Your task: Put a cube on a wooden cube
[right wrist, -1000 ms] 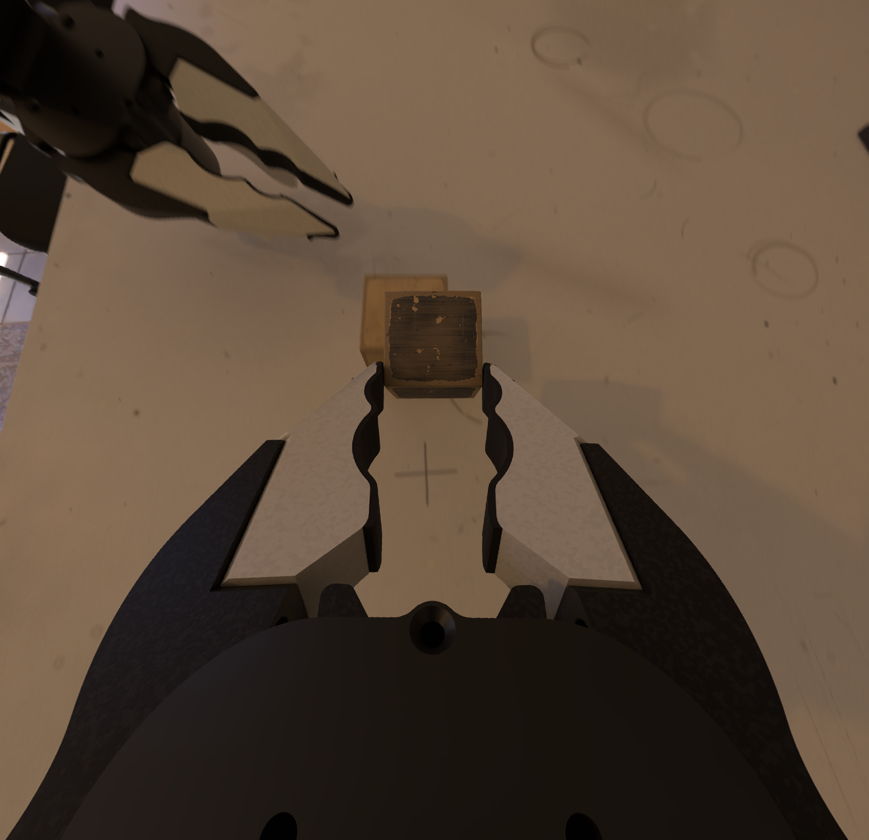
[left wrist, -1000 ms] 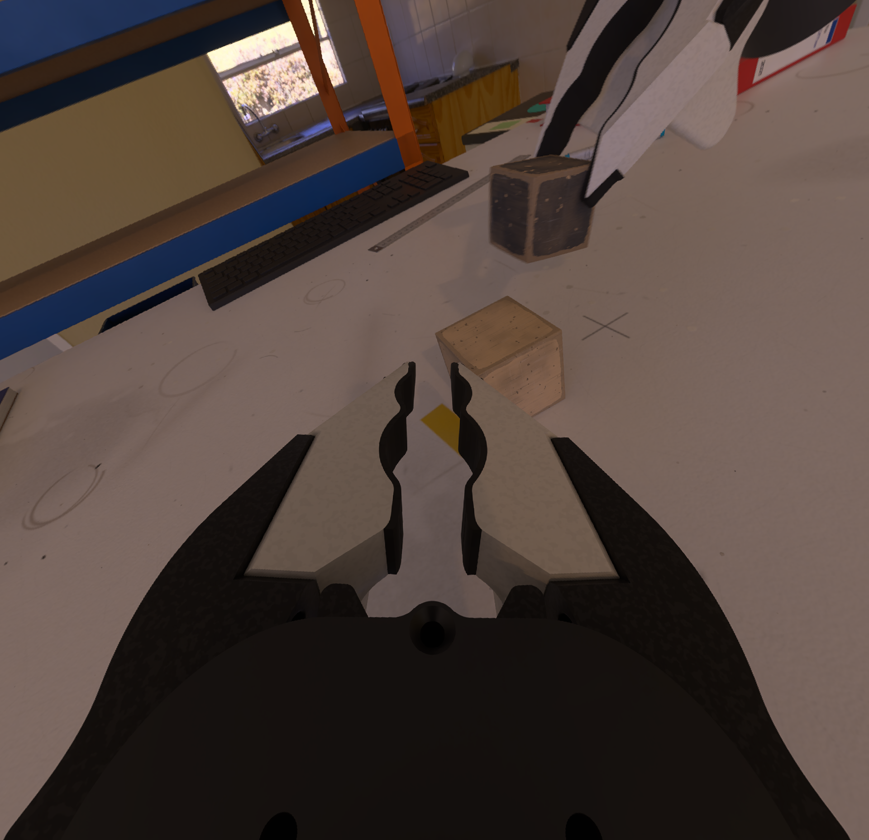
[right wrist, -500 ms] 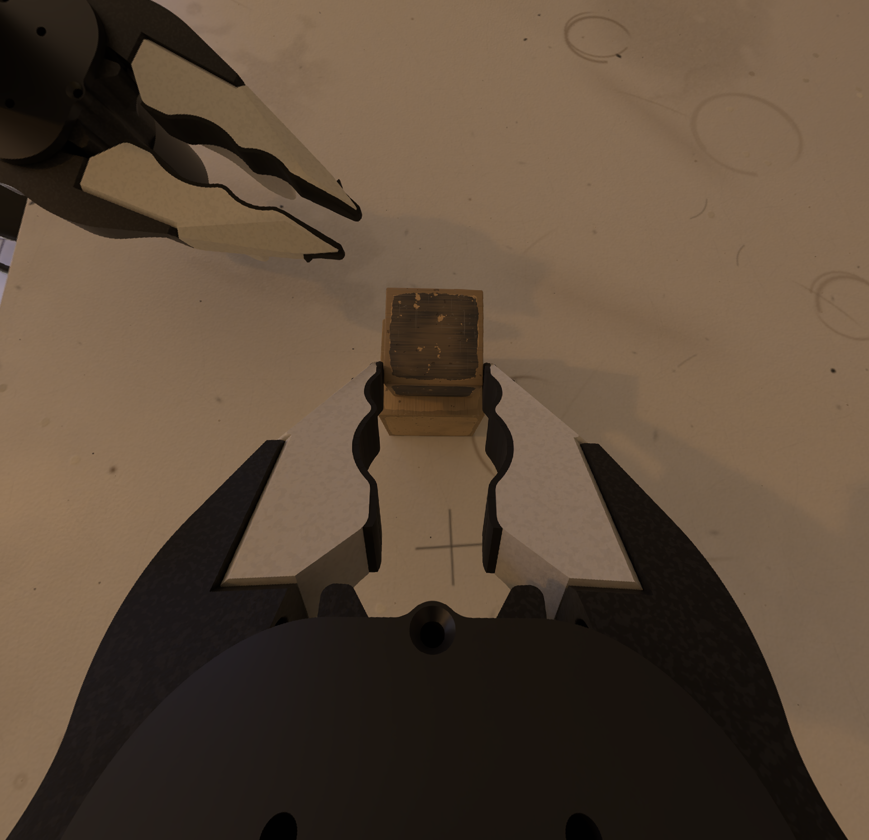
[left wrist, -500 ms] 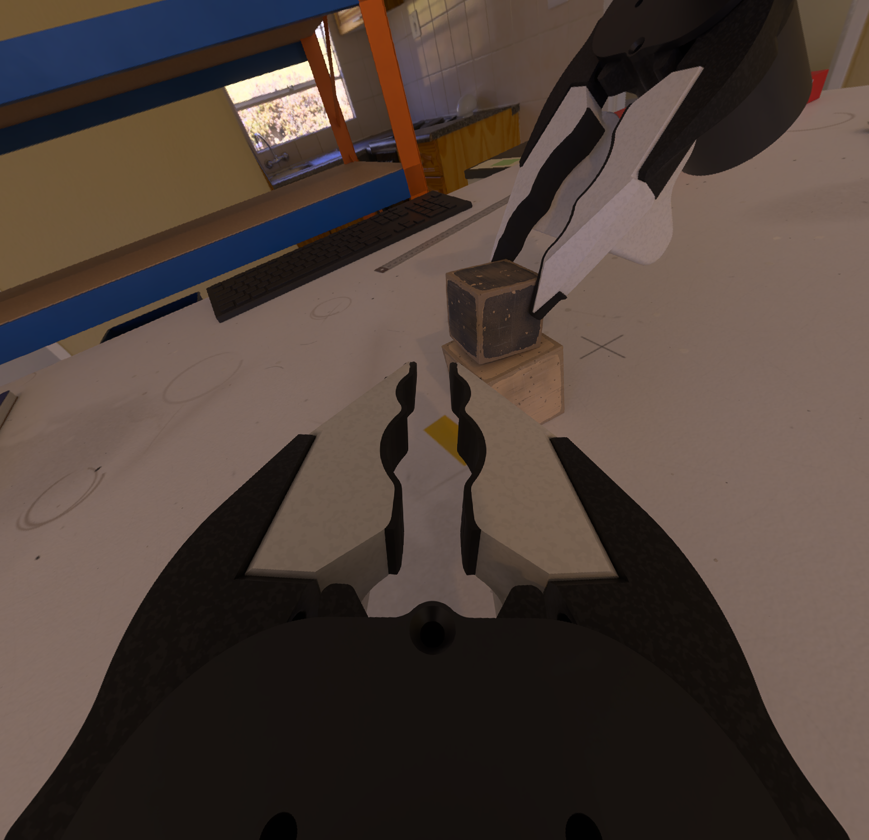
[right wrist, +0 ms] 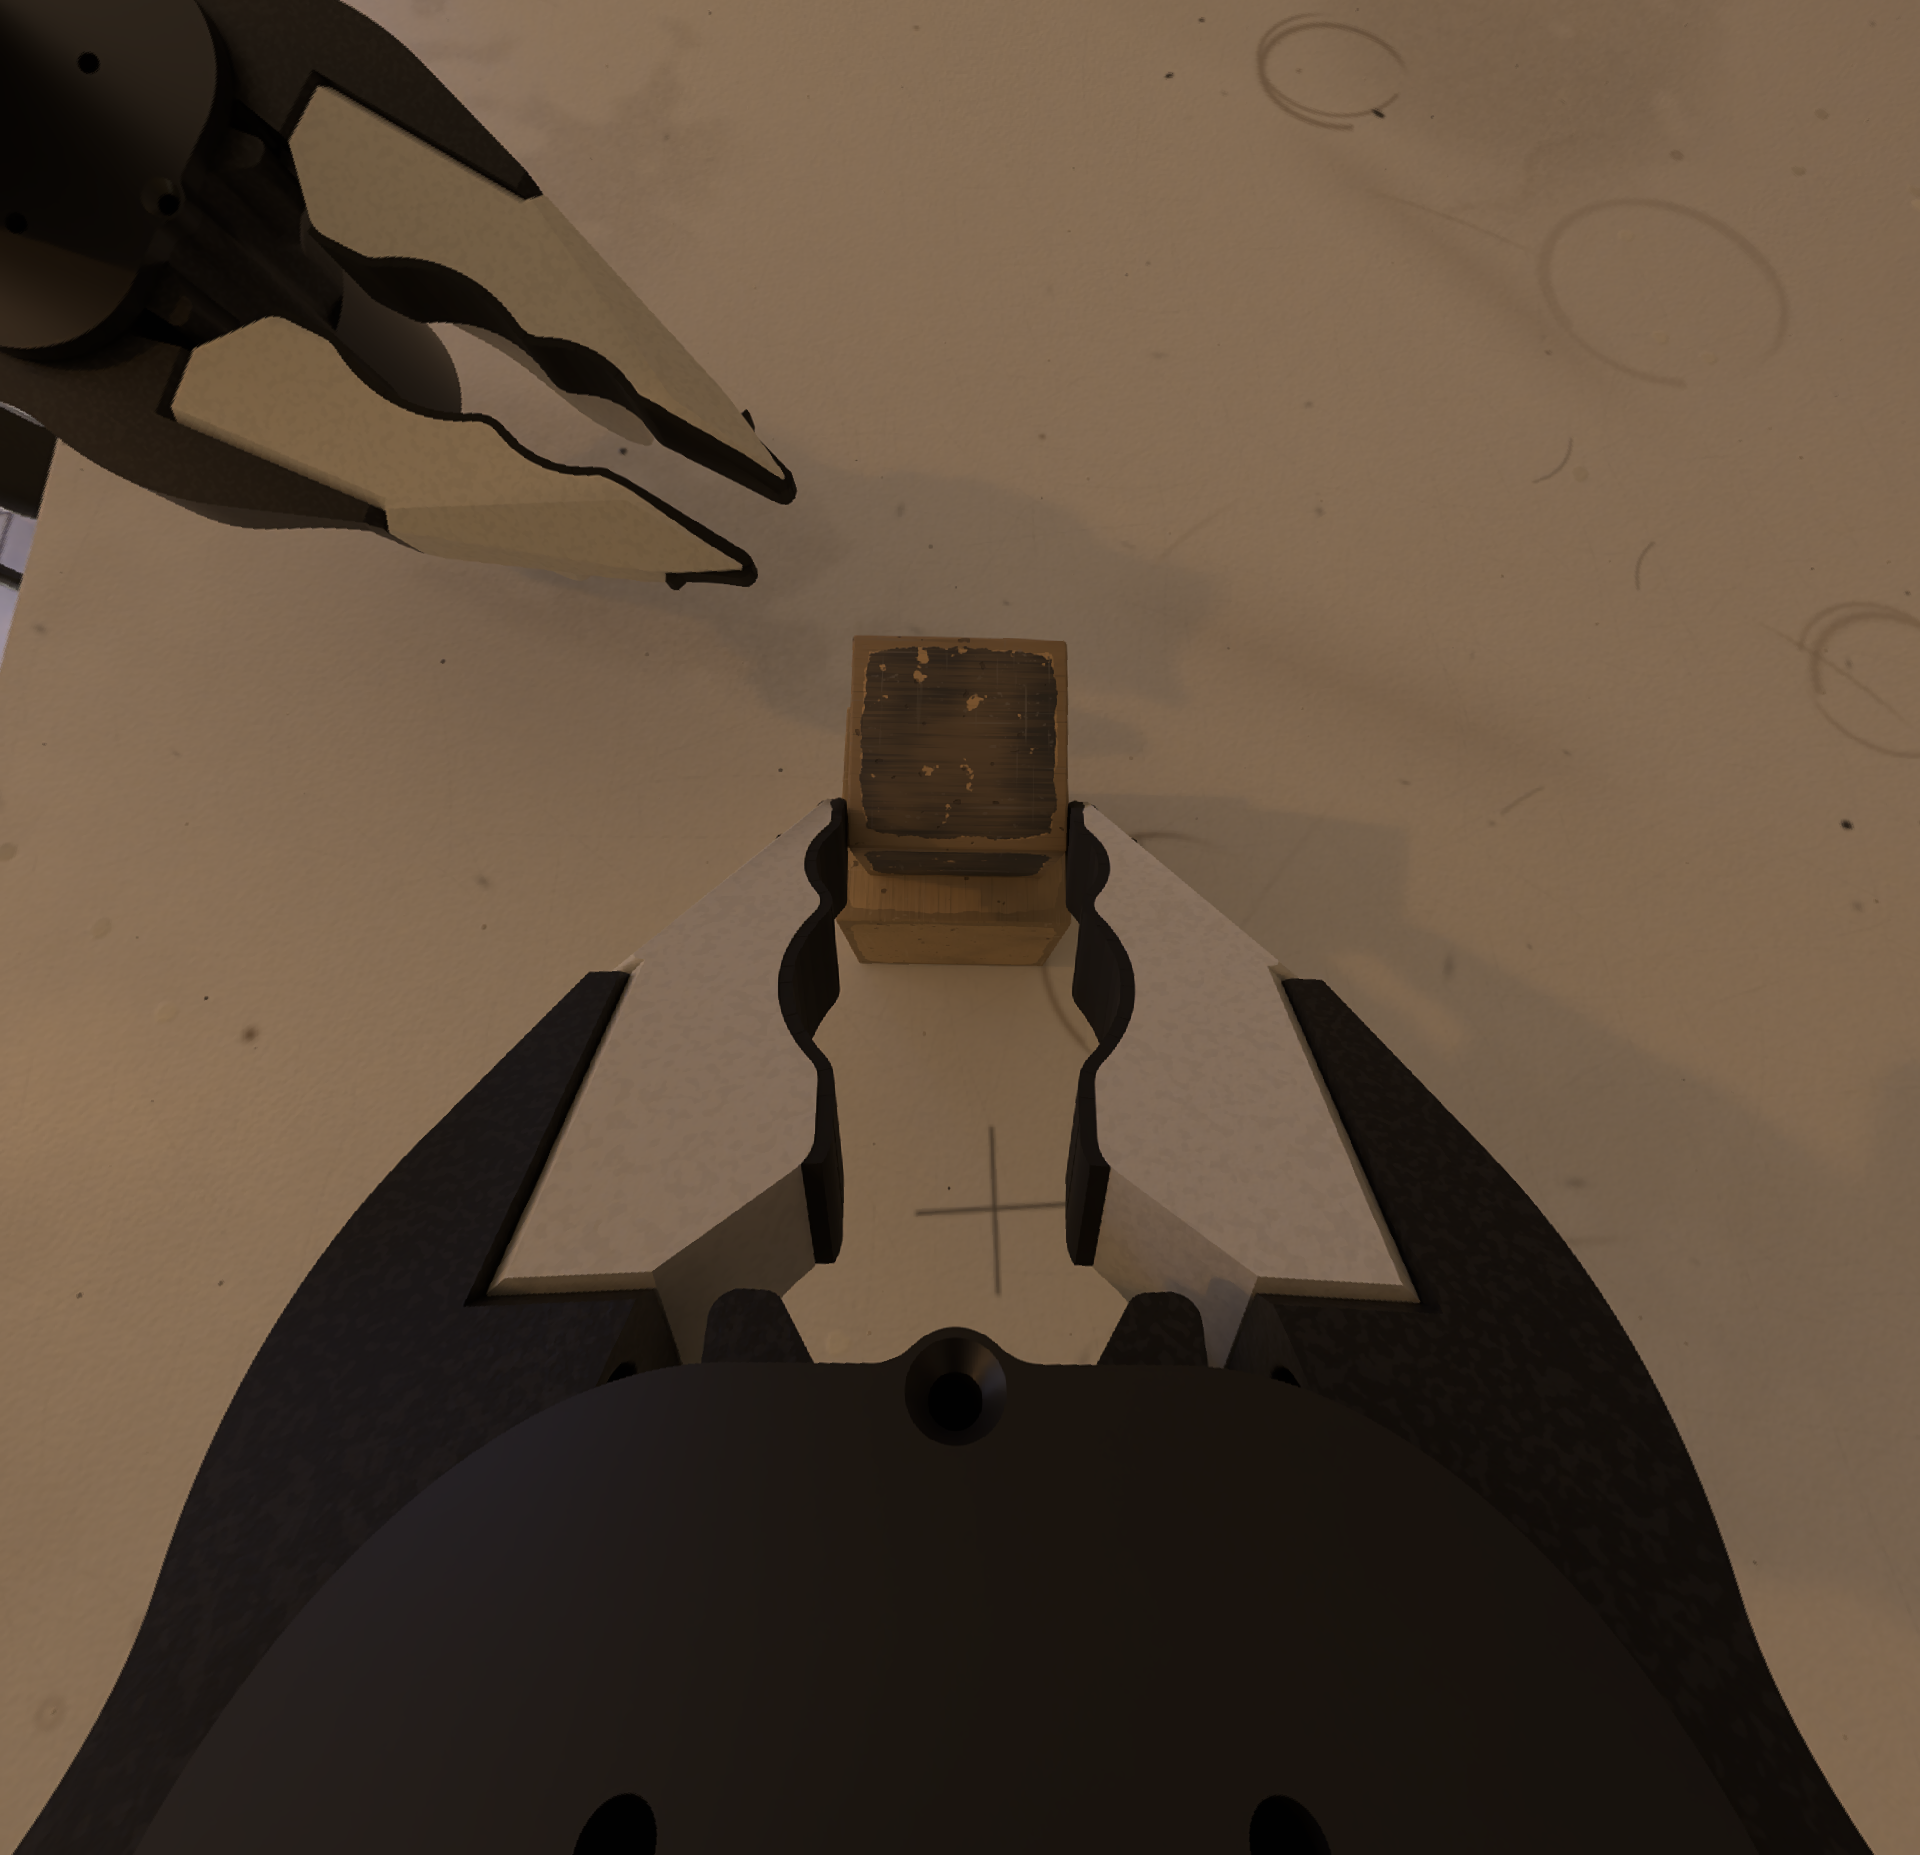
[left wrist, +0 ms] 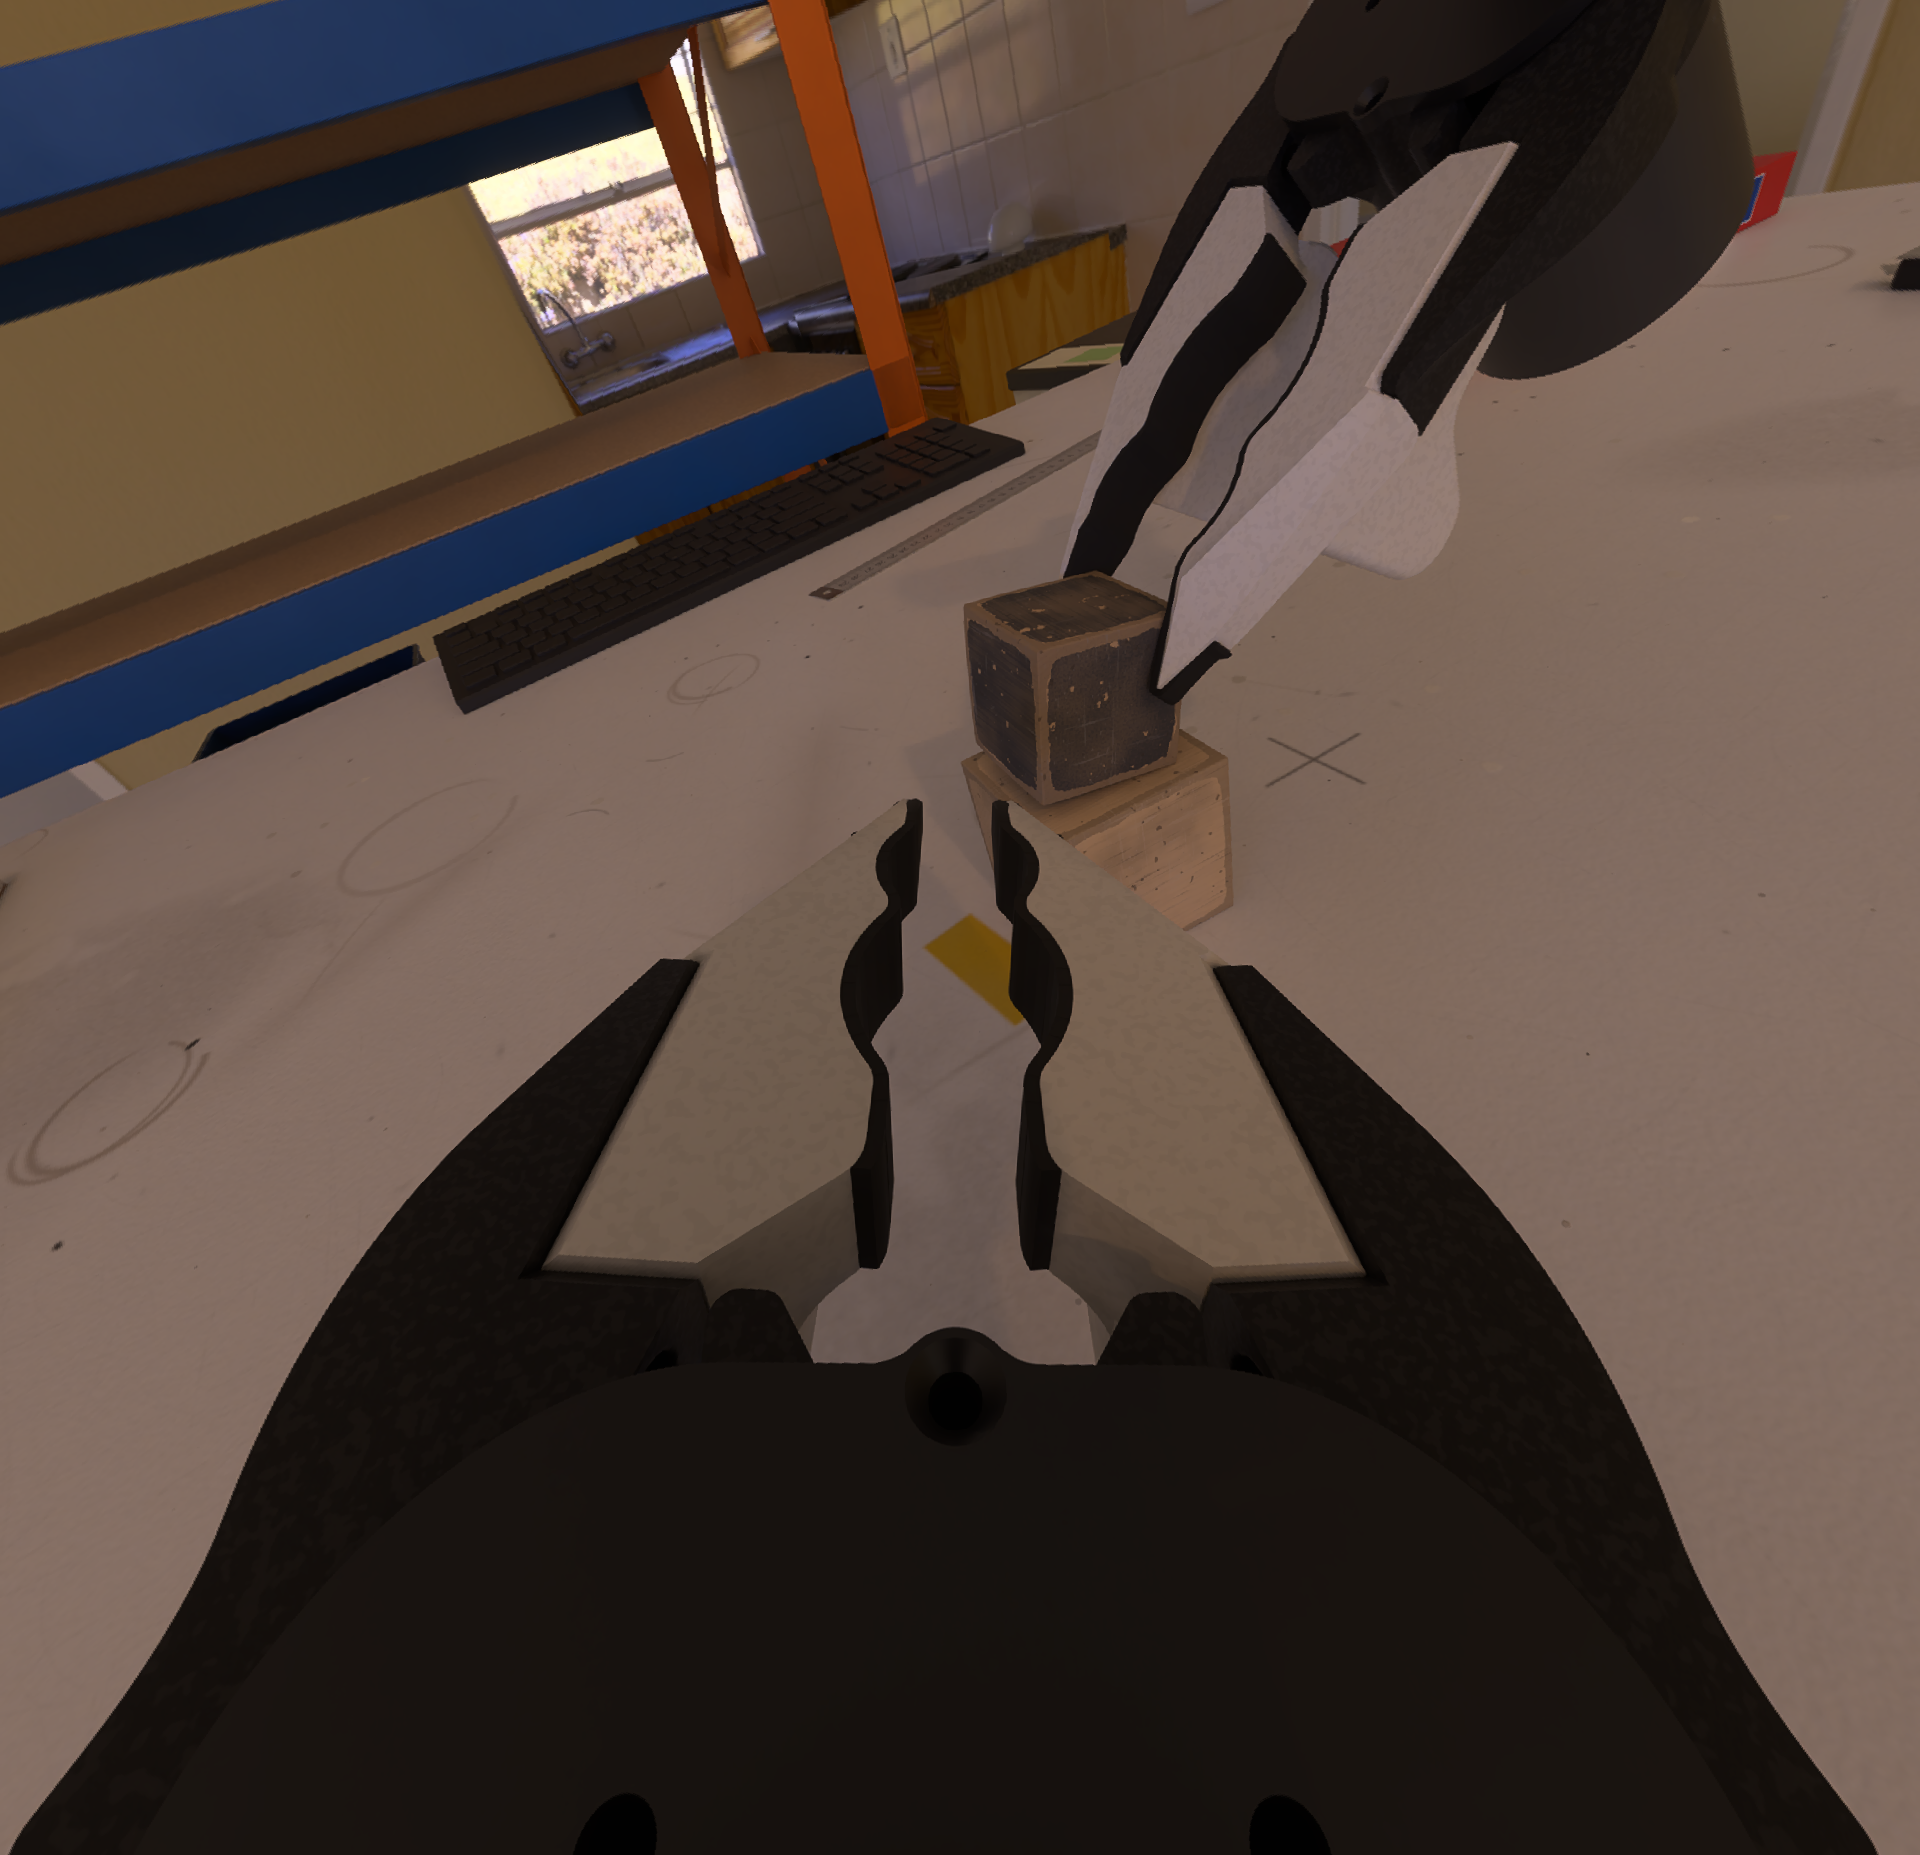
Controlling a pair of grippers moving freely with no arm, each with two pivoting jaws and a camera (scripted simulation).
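Your dark cube (left wrist: 1070, 688) now sits on the wooden cube (left wrist: 1132, 839), which stands on the worktop (left wrist: 1558, 974) just beside a pencilled cross (left wrist: 1314, 761). One second ago the dark cube hung in the air, above and behind the wooden one; half a second ago it had come down to it, and now the two faces look to be touching, with the dark cube shifted a little toward the far left edge, so it does not cover the wooden top fully. This means the placing is almost done, but not released: your right gripper (right wrist: 951, 818) has its fingers (right wrist: 1081, 839) clamped on the two sides of the dark cube, as before. In the right wrist view the stack has moved lower between the fingers than it was earlier, so you see more of the wooden front under the dark top. Your left gripper (left wrist: 954, 818) has hardly moved; its fingers stand a little apart with nothing between them, near the wooden cube, over a yellow patch (left wrist: 977, 964). I judge the next step is to open the right fingers gently and lift straight up, because the offset leaves less support on one side.
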